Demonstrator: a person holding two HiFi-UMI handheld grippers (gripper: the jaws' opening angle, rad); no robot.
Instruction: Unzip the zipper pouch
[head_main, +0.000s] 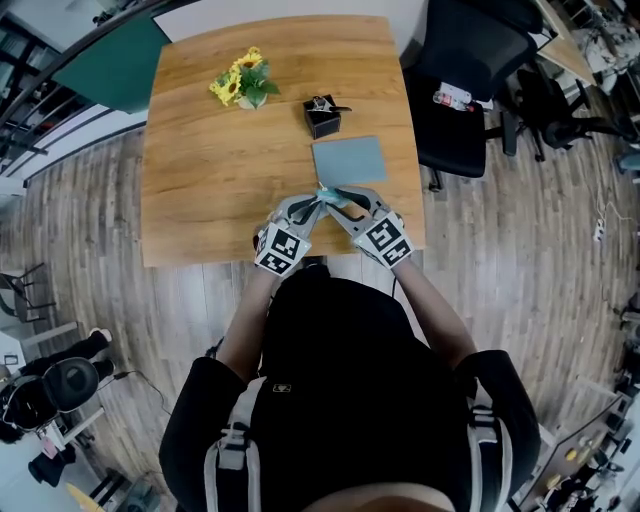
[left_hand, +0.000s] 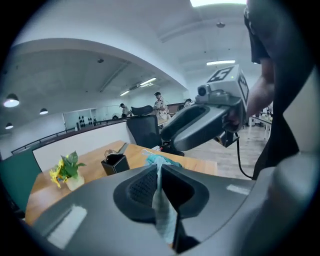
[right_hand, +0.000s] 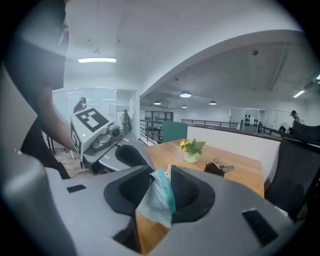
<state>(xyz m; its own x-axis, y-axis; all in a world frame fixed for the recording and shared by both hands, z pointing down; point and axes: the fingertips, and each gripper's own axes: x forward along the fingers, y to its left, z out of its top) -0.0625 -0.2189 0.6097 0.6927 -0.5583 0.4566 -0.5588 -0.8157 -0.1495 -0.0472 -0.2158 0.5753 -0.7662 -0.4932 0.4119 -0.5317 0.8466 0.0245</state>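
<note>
A light blue zipper pouch (head_main: 348, 160) lies on the wooden table (head_main: 200, 180), its near corner lifted between both grippers. My left gripper (head_main: 318, 200) is shut on that corner; in the left gripper view its jaws (left_hand: 159, 167) pinch the pouch fabric (left_hand: 161, 205). My right gripper (head_main: 336, 198) meets it from the right. In the right gripper view its jaws (right_hand: 162, 172) stand slightly apart around the teal zipper edge of the pouch (right_hand: 157, 200) and a small metal pull (right_hand: 168, 170). Each gripper appears in the other's view: the right gripper (left_hand: 200, 125) and the left gripper (right_hand: 100, 135).
A small pot of yellow flowers (head_main: 245, 85) and a black box holding binder clips (head_main: 322, 115) stand farther back on the table. A black office chair (head_main: 470, 80) stands at the table's right side. The table's near edge runs just under the grippers.
</note>
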